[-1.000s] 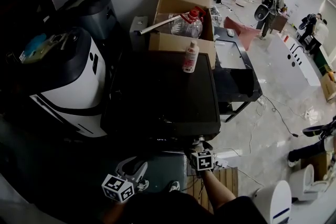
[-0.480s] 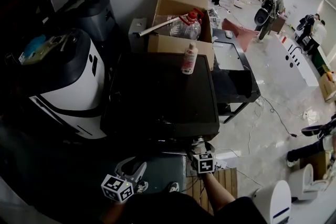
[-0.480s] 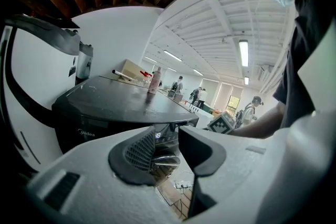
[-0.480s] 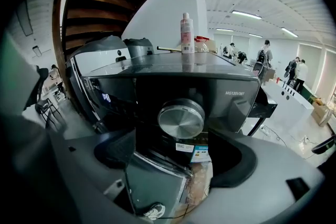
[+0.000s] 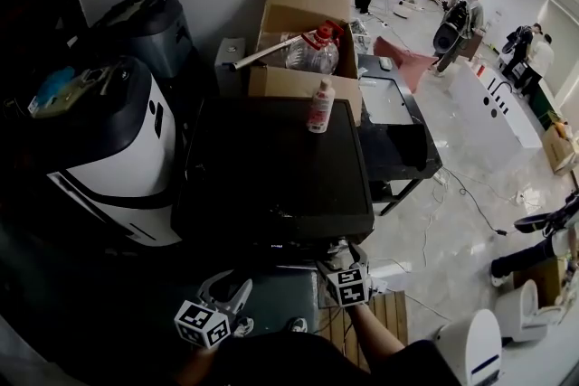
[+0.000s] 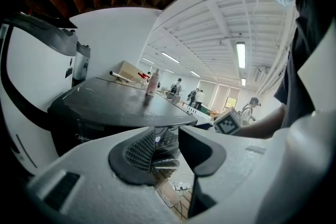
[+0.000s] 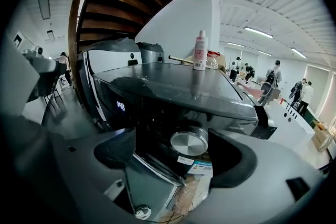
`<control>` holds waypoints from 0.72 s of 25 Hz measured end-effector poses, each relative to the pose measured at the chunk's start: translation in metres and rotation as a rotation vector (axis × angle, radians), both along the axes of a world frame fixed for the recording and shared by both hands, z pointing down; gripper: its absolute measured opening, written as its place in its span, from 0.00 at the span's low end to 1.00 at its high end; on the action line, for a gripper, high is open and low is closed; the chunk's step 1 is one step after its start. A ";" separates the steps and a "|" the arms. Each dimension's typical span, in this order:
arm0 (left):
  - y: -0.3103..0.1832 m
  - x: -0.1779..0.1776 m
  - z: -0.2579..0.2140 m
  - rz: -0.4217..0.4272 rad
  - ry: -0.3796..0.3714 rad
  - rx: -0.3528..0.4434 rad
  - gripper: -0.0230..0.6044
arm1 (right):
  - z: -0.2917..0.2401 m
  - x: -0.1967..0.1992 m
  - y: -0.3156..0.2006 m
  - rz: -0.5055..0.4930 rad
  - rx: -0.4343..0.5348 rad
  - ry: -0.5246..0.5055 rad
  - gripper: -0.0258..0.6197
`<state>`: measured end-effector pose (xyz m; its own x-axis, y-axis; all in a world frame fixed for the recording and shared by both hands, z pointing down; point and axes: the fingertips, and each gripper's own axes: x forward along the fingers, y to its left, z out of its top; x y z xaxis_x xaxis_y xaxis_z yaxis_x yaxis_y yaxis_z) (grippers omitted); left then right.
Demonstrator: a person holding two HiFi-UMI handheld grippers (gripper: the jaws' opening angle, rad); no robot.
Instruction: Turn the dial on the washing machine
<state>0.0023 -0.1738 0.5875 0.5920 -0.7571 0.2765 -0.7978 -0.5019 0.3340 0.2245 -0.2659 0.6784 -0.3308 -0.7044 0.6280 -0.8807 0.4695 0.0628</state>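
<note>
Glossy pale floor (image 5: 470, 194) and an open hall stretch away ahead of you; the work sits close in front. Your dial (image 7: 189, 143) is a round silver knob on the front panel of the black washing machine (image 5: 271, 167), at 5 o'clock of its flat top in the head view. Its flat face points out from the panel toward you, so its short axis runs front to back; no pointer mark can be made out. Your right hand-held gripper (image 7: 174, 153) is open, jaws wide apart to either side of the dial, neither pad touching it. Your left hand-held gripper (image 6: 168, 150) hangs at 8 o'clock of the dial, jaws parted by a narrow gap with nothing between them.

Just under the dial, at 6 o'clock, are two stickers (image 7: 195, 164). At 7 o'clock a glossy grey panel (image 7: 152, 186) stands out from the front, close under the right hand-held gripper's left jaw. A lit display (image 7: 121, 106) glows at 9 o'clock. At 3 o'clock the machine's corner ends and the floor opens out, with wooden slats (image 5: 378, 312) below.

On top, a bottle (image 5: 318, 106) stands upright at the far edge, 1 o'clock, just in front of a cardboard box (image 5: 298, 23). A white appliance (image 5: 118, 149) crowds 9 o'clock, a dark worktop (image 5: 403, 136) sits at 2 o'clock, and people (image 5: 457, 14) stand well off beyond.
</note>
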 end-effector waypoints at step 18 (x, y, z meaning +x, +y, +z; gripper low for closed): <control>0.008 -0.012 0.003 -0.037 0.006 -0.007 0.24 | 0.024 0.006 -0.006 0.027 -0.084 0.016 0.69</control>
<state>-0.0093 -0.1654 0.5901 0.5652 -0.7766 0.2781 -0.8137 -0.4695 0.3426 0.2306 -0.2720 0.7024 -0.3017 -0.6574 0.6905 -0.8923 0.4498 0.0383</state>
